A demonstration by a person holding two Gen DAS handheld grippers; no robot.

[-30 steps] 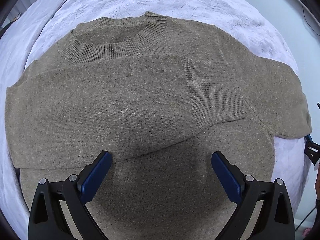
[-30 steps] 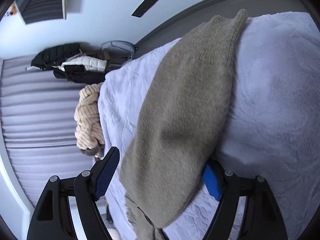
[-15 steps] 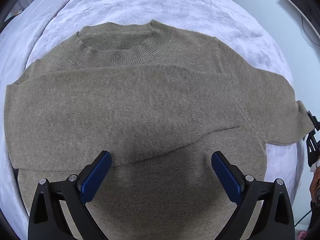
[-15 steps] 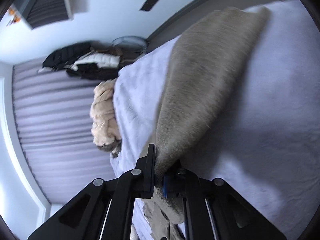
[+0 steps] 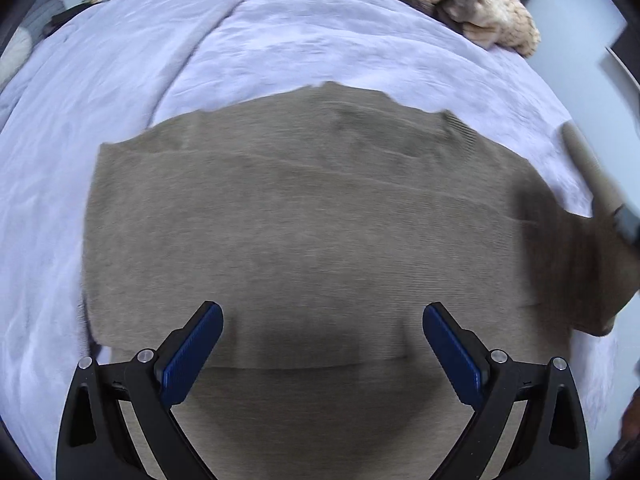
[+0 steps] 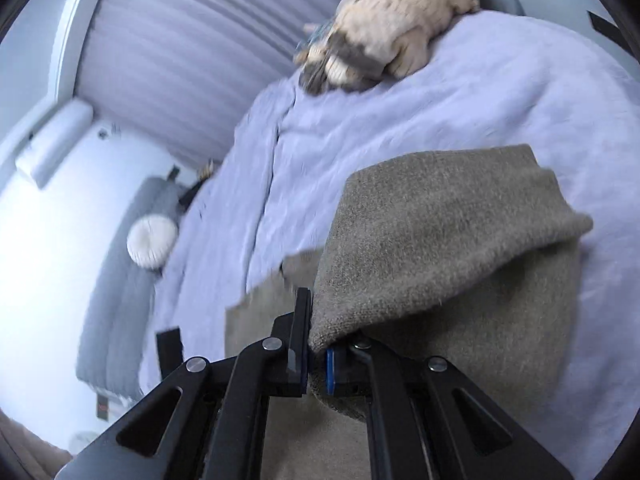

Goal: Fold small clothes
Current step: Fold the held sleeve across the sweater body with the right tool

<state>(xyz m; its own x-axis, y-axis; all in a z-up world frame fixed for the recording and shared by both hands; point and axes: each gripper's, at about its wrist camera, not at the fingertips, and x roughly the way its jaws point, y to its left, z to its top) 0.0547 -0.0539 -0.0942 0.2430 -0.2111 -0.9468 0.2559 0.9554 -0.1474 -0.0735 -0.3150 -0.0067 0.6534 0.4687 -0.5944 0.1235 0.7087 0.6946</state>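
Observation:
A grey-brown knit sweater (image 5: 304,216) lies flat on the pale lilac bed cover (image 5: 120,128), one sleeve folded across its chest. My left gripper (image 5: 322,336) hangs open above its lower middle, nothing between the blue pads. In the right wrist view my right gripper (image 6: 316,344) is shut on the cuff end of the other sleeve (image 6: 432,240), which is lifted off the bed and drapes in a loop over the sweater's body. That raised sleeve (image 5: 580,248) shows at the right edge of the left wrist view, with a blurred bit of the right gripper beside it.
A heap of cream and grey clothes (image 5: 460,4) sits at the far end of the bed, also seen as the same clothes heap (image 6: 384,36). A grey couch with a round white cushion (image 6: 152,240) stands to the left, before a curtain.
My right gripper went from open around the sleeve to shut on its cuff, then rolled and lifted the sleeve toward the sweater's body. The left gripper drifted back, still open.

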